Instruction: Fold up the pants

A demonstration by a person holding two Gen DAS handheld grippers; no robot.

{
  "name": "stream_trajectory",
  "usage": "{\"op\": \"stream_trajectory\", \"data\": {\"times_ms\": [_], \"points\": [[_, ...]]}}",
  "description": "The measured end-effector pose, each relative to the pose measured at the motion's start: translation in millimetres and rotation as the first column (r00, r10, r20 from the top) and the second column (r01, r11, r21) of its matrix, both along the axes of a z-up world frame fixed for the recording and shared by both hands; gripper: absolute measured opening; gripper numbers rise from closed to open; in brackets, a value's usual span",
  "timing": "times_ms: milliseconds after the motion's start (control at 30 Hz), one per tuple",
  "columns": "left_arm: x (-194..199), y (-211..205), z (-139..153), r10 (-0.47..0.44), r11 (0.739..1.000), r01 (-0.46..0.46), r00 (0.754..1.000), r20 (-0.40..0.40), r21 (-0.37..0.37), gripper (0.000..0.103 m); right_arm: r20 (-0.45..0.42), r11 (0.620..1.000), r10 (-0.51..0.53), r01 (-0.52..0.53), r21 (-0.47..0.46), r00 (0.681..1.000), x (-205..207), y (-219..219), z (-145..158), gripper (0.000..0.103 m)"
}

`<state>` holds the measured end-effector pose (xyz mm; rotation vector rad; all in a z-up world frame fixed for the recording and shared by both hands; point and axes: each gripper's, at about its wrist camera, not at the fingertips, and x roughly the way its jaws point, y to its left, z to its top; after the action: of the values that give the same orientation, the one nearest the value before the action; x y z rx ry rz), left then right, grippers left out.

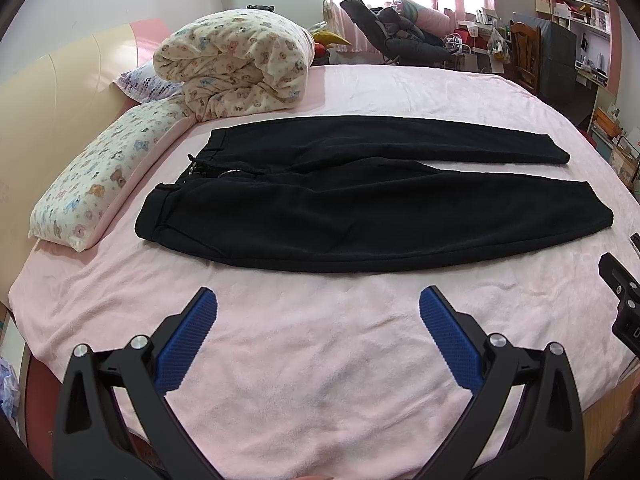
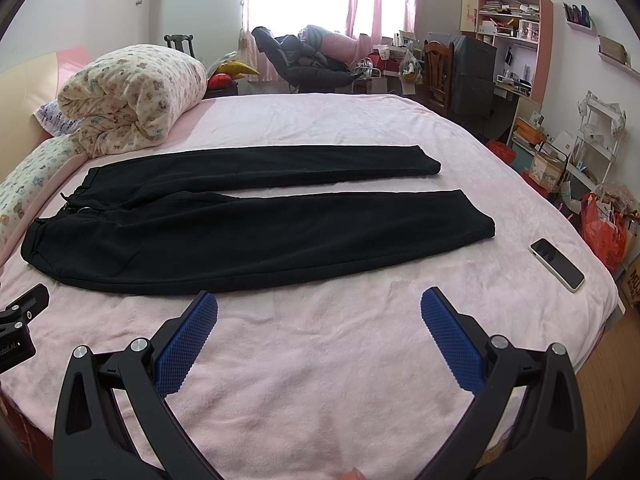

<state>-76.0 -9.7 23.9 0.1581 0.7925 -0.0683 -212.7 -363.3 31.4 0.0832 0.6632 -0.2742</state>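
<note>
Pants [image 1: 352, 200], black, lie flat and unfolded across the pink sheet [image 1: 320, 360], waistband toward 9 o'clock and both leg ends toward 3 o'clock. The two legs run side by side with a narrow strip of sheet showing between them from the crotch out to the cuffs. A drawstring and a small metal ring sit at the waist opening.

Left gripper [image 1: 318, 312] hangs over bare sheet at 6 o'clock of the pants, near their closest edge but apart from it. Its jaws are spread wide, the blue ribbed pads [image 1: 188, 344] facing each other with nothing between them. Right gripper [image 2: 319, 312] hangs the same way in its own view, jaws wide and empty, its left tip just beside the near hem of the pants without clearly touching. Each gripper shows at the edge of the other's view: the right one at 3 o'clock in the left view, the left one at 9 o'clock in the right view, where part of a white label reads "obotAI".

A rolled quilt [image 1: 236, 64] with a bear print rests at 11 o'clock of the pants, and a pillow [image 1: 96, 176] in a similar print lies along the bed edge at 9 o'clock. A phone [image 2: 557, 265] lies face up on the sheet at 3 o'clock, well apart from the cuffs. A carton on the floor at the far right of the right view bears letters too cut off to read
</note>
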Motion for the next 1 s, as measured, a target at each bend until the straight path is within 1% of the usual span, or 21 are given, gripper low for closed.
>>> {"op": "stream_trajectory", "data": {"times_ms": [1000], "points": [[0.7,3.0,-2.0,-0.005,1.0,0.005,1.0,-0.008,0.001,0.101,-0.003,1.0,-0.004,0.004,0.007,1.0,-1.7,-0.5,-4.6,0.102]]}}
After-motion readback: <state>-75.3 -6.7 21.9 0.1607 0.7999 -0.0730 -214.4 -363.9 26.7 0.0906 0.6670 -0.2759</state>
